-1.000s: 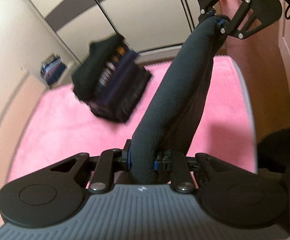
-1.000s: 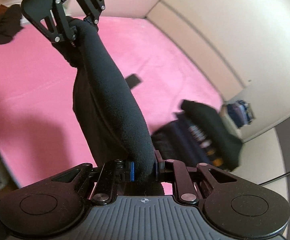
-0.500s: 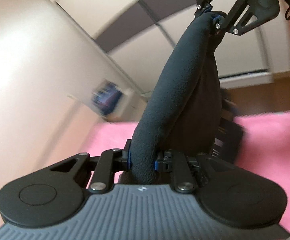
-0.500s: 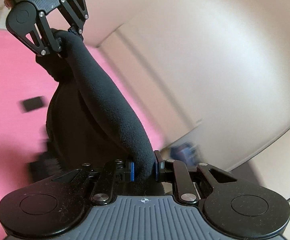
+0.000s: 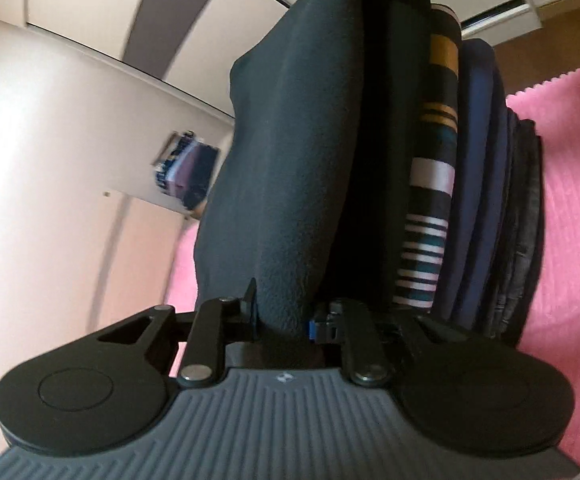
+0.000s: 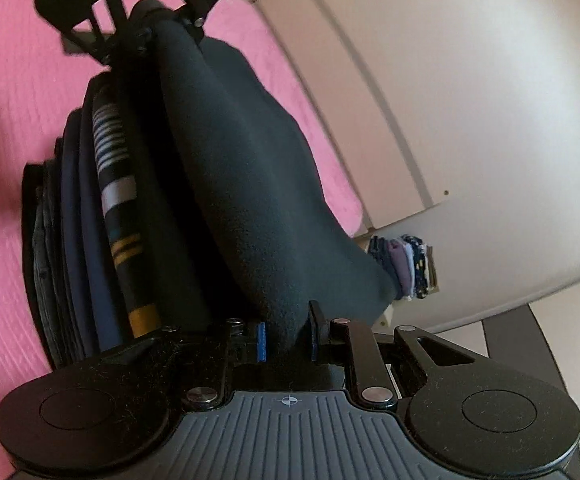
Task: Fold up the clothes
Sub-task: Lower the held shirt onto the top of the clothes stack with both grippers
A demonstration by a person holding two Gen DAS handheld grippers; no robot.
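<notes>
Between the two claws hangs a dark fleece cloth [image 5: 290, 152], pulled into a long band from one claw to the other. On the left side, the left claw [image 5: 282, 316] is clamped on one end of the cloth, and its fingers [image 5: 250, 300] press the fabric from both sides. The right claw [image 6: 288, 340] is clamped on the other end in the same way, with a blue pad [image 6: 262, 342] showing on one finger. In the left wrist view the right claw sits at the very top edge, and in the right wrist view the left claw sits at the top left, so the two claws face each other. Just beside the cloth, and touching it, is a pile of folded clothes [image 5: 477, 200]. One piece in the pile is a striped garment [image 5: 429, 208] with white, teal and yellow bands, and next to it are dark blue pieces. The pile rests on a pink blanket [image 5: 577, 200] with a ribbed look. Behind it are a pale wall [image 6: 469, 80] and a small stack of folded things [image 6: 409, 268] on a ledge well apart from the cloth.
</notes>
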